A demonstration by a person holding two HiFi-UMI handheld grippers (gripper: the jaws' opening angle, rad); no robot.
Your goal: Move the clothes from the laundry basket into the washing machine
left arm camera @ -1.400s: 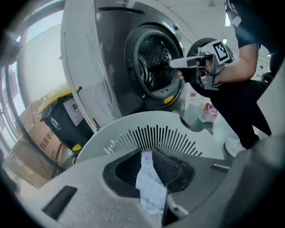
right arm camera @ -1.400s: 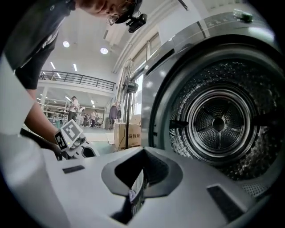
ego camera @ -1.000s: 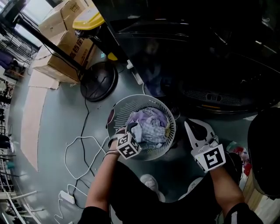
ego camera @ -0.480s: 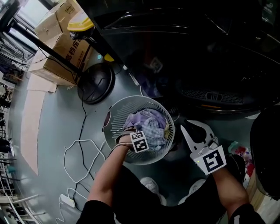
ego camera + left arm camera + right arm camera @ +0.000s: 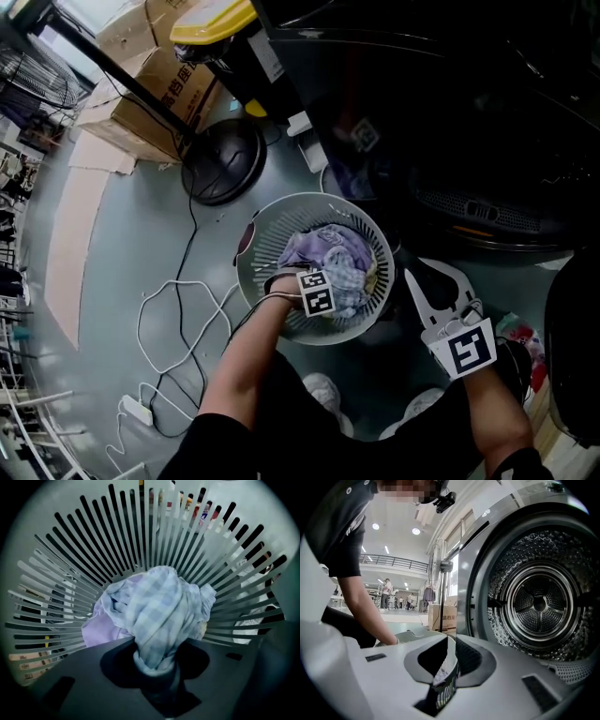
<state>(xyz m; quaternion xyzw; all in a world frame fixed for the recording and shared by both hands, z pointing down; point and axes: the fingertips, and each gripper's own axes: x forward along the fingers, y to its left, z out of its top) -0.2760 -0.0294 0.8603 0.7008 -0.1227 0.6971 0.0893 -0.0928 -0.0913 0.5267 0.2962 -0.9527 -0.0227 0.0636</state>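
Observation:
The round white slatted laundry basket (image 5: 251, 281) stands on the floor before the dark washing machine (image 5: 469, 141). Lilac and blue checked clothes (image 5: 328, 251) lie in it. My left gripper (image 5: 326, 283) points straight down into the pile. In the left gripper view its jaws (image 5: 154, 665) have just been closing and now pinch a bunched fold of the blue checked cloth (image 5: 159, 616); a lilac garment (image 5: 101, 630) lies beside it. My right gripper (image 5: 410, 272) hovers level beside the basket, shut and holding nothing, facing the open steel drum (image 5: 539, 604).
A black round fan base (image 5: 223, 161) and its pole stand behind the basket. Cardboard boxes (image 5: 155, 84) sit at the far left. A white cable (image 5: 178, 319) loops over the floor to a power strip (image 5: 136, 410). The basket's rim (image 5: 447, 681) shows under the right gripper.
My left gripper has gone down from the basket's near rim into the clothes, and its jaws now hold the checked cloth. The right gripper has stayed put.

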